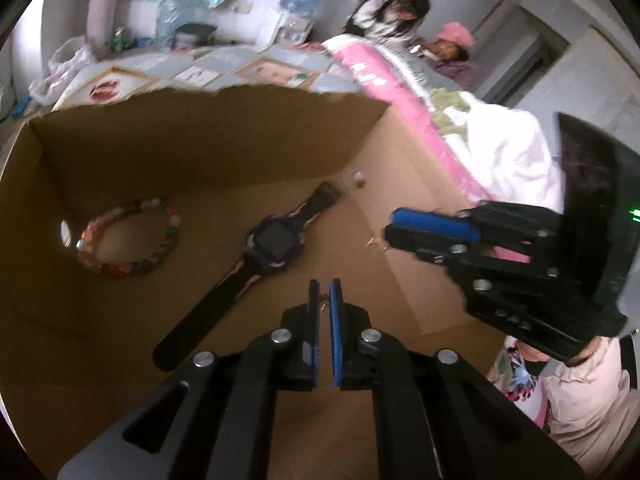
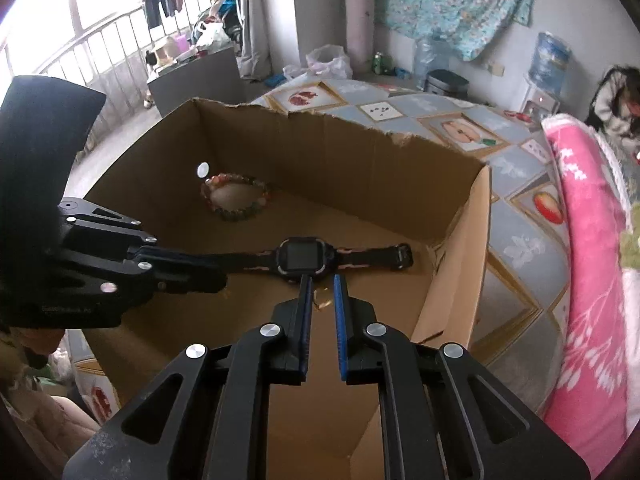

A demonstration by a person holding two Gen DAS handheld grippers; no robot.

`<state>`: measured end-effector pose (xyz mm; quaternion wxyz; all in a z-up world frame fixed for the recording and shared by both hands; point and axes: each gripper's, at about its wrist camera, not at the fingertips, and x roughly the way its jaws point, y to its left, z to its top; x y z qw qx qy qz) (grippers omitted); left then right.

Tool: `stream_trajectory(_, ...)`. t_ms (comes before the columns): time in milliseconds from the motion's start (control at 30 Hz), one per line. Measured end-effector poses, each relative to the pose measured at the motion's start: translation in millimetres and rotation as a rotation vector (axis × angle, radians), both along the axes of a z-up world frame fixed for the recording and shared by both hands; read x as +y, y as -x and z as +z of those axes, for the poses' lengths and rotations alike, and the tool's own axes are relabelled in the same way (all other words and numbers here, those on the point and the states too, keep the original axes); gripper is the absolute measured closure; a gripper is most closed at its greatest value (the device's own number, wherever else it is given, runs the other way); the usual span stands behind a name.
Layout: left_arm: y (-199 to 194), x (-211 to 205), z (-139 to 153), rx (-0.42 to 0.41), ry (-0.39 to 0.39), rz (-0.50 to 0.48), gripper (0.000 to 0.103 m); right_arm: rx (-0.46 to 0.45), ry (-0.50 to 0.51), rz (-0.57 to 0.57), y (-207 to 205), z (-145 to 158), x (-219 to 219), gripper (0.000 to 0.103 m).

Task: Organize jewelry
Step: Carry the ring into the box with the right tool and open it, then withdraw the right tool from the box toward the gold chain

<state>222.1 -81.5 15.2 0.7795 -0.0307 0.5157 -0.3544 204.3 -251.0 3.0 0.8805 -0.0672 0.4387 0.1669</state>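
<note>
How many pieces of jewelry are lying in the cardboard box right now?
2 clearly: a beaded bracelet against the far wall by the round hole, and a black watch flat mid-floor. Something small and gold glints between the right gripper fingers; unclear what.

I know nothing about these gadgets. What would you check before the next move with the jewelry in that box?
1. Black square-faced wristwatch lies flat inside the brown cardboard box: ok.
2. Multicoloured beaded bracelet sits in the box's far corner, apart from the watch: ok.
3. Small gold-coloured piece showing between the left gripper fingers, gripped or just lying below: cannot tell.
4. Right gripper fingers parted, just short of the watch: ok.
5. The two grippers are apart from each other: ok.
</note>
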Motion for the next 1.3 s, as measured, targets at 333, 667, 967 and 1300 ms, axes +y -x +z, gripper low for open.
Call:
stream_trajectory(333,-3,2,-1,0.02,0.02,0.02,0.094,-0.04,-0.065,-0.064,5,12,-18,0.085)
stream_trajectory(667,12,11,17,-0.078,0.03,0.035,0.085,-0.176,-0.226,-0.22,62,40,-36,0.059)
stream_trajectory(967,57,51,55,-0.276,0.062,0.06,0.075,-0.285,-0.336,-0.304,121,52,-14,0.039)
stream_trajectory(1300,124,92,70,-0.374,0.085,0.048,0.053,-0.29,-0.34,-0.204,138,55,17,0.039)
